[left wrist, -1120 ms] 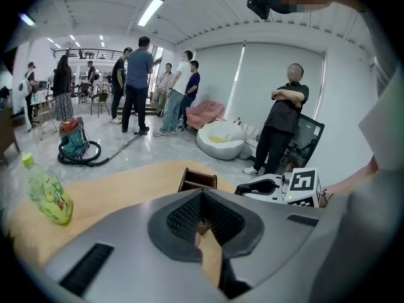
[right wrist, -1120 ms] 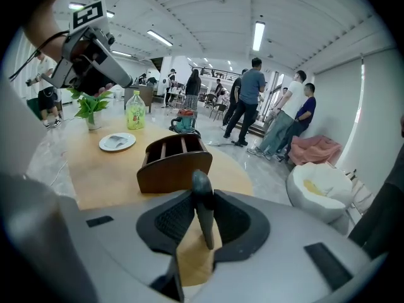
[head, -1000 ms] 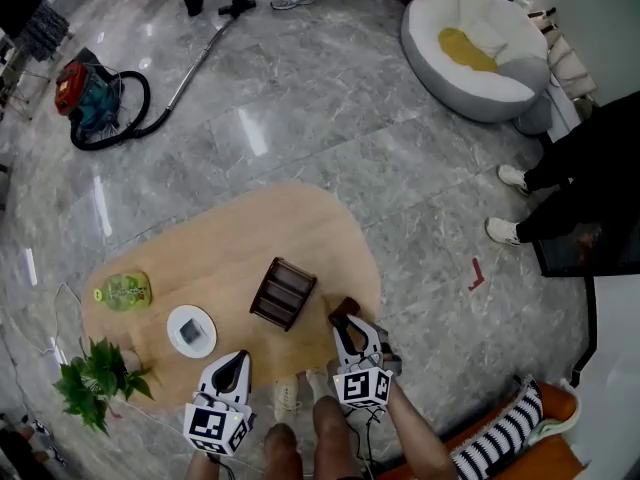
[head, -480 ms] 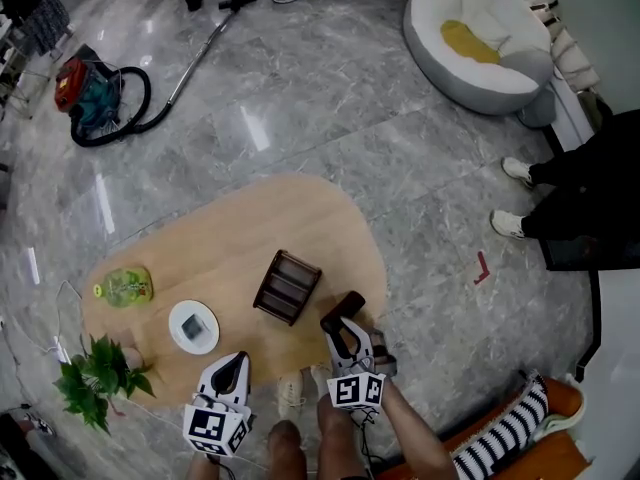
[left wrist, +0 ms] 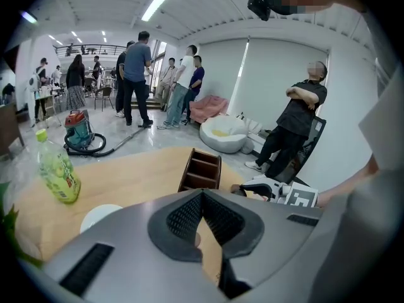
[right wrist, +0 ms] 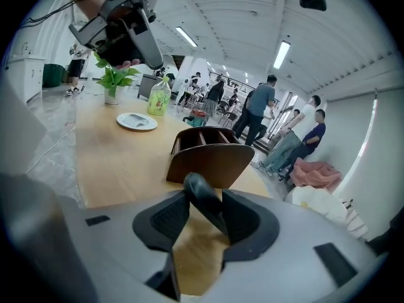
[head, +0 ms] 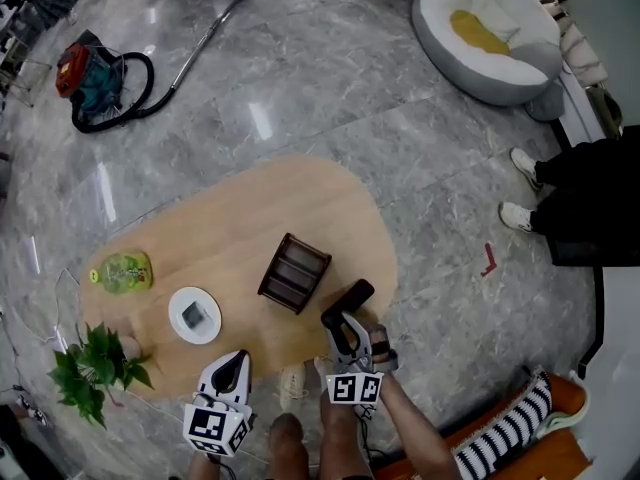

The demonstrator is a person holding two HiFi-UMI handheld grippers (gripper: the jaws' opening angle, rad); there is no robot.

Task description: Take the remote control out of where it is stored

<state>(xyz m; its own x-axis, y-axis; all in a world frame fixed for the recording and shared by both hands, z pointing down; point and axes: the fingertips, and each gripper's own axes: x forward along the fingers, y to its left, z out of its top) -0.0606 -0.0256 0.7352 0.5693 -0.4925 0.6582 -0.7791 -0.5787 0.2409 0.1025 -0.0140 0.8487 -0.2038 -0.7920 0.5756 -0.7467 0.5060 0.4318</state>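
Observation:
The black remote control (head: 352, 296) lies slanted at the wooden table's (head: 250, 208) right end, just right of the dark wooden organizer (head: 294, 272). My right gripper (head: 338, 323) is around its near end and its jaws are opening. In the right gripper view the remote (right wrist: 205, 201) leans on the right pad, with a gap to the left pad; the organizer (right wrist: 211, 156) stands just beyond. My left gripper (head: 231, 368) hovers at the table's near edge, its tips together and nothing between them. From the left gripper view the organizer (left wrist: 202, 169) stands ahead.
A green bottle (head: 121, 271), a white plate (head: 194, 315) and a potted plant (head: 95, 368) occupy the table's left end. A vacuum cleaner (head: 95, 83) and a white beanbag (head: 490, 33) are on the floor beyond. A person (head: 590, 208) stands at the right.
The remote has swung down from steeper in the right gripper to lying slanted by the table's right edge. The right jaws have spread. The left gripper has stayed put.

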